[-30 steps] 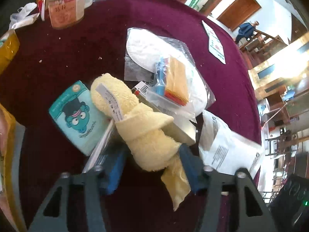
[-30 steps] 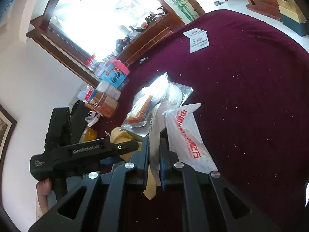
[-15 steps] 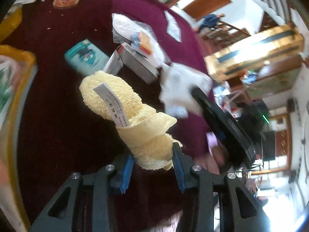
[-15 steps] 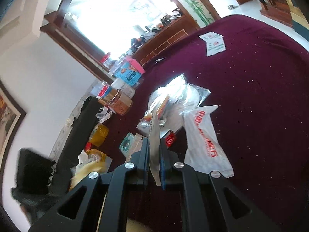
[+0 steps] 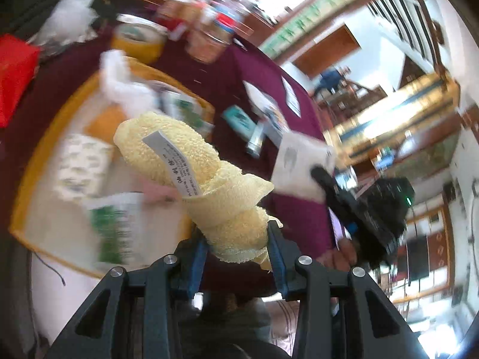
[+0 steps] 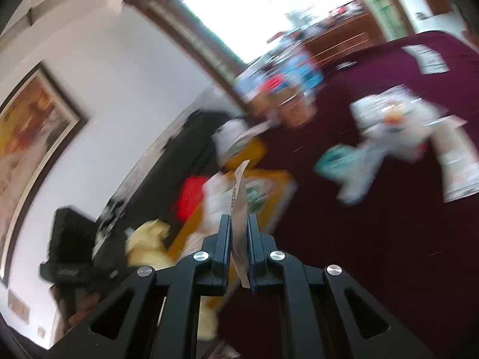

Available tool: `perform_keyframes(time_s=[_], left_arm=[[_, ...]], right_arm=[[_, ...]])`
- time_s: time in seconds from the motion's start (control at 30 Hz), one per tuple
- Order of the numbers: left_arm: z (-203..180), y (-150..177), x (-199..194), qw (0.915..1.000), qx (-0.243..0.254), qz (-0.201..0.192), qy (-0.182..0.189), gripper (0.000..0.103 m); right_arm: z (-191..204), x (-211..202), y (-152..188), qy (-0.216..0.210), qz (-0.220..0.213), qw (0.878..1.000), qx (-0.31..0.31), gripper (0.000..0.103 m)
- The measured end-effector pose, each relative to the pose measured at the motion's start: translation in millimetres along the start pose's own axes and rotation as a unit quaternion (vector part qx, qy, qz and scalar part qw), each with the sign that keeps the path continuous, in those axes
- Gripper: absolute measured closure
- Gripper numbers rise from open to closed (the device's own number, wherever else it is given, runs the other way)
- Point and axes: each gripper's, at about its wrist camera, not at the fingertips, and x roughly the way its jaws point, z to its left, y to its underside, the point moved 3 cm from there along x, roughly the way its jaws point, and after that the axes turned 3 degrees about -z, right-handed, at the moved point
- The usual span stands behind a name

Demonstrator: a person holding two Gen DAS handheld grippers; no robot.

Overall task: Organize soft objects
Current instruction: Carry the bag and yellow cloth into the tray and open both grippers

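A rolled yellow towel (image 5: 209, 185) is clamped at its lower end between the narrowed jaws of the left gripper (image 5: 236, 257); the roll rises toward the middle of the left wrist view, with a white label (image 5: 173, 164) lying along it. Behind it, in the left half of that frame, a yellow-rimmed tray (image 5: 39, 161) is seen, already holding blurred packets and a white bag. The towel is held above the tray's near right edge, so the step in hand is judged to be the carrying of soft things to the tray.

In the right wrist view a thin, flat white packet (image 6: 239, 209) is pinched edge-on by the almost closed right gripper (image 6: 239, 254), with its top rising toward the frame's centre. The tray (image 6: 281, 176) appears just beyond it, mid-frame, and the towel (image 6: 146, 245) with the left gripper is seen at lower left. More packets (image 6: 389, 137) are left on the maroon tablecloth (image 6: 374, 254) at the right of the frame.

Both views are heavily blurred, so fine contact cannot be judged. Next, the towel would need to be brought over a free part of the tray, lowered and released, and the packet set down beside it without being snagged on the rim
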Motion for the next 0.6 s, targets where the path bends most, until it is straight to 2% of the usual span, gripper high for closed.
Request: perform_keyframes(time_s=[0.1, 0.27, 0.47, 0.53, 0.6], left_arm=[[32, -5, -16, 0.9992, -0.029, -0.026, -0.013, 0.063], [69, -16, -21, 0.9978, -0.051, -0.036, -0.022, 0.063], [96, -33, -3, 0.9972, -0.049, -0.028, -0.048, 0.063], [100, -36, 2, 0.9964, -0.038, -0.033, -0.067, 0.062], [106, -36, 6, 0.9965, -0.036, -0.029, -0.069, 0.061]], right_arm=[[25, 36, 16, -0.030, 0.037, 0.999, 0.008, 0.093], [48, 90, 36, -0.036, 0.093, 0.995, 0.003, 0.093], [57, 128, 46, -0.011, 0.126, 0.992, -0.012, 0.093], [58, 137, 47, 0.014, 0.131, 0.991, -0.021, 0.093], [58, 141, 49, 0.030, 0.136, 0.990, -0.035, 0.093]])
